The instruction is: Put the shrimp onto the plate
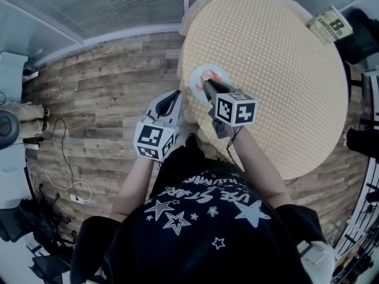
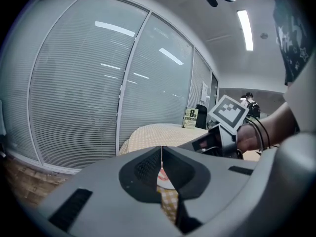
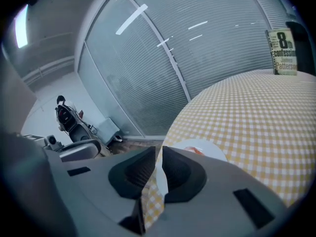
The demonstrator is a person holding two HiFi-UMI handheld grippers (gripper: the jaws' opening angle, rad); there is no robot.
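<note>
At upper centre, the shrimp (image 1: pixel 208 76) is already lying on the plate (image 1: pixel 222 71); the left gripper (image 1: pixel 175 94) and right gripper (image 1: pixel 206 83) are hovering with jaws closed and empty, so withdrawal seems next.

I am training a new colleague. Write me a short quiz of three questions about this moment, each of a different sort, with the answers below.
1. True or false: the shrimp already lies on the white plate.
2. What stands at the far edge of the table? A) a book B) a cup C) a lamp
3. Fill in the missing word: the left gripper and the right gripper both have their jaws ____, with nothing held between them.

Key: 1 true; 2 A; 3 shut.
</note>
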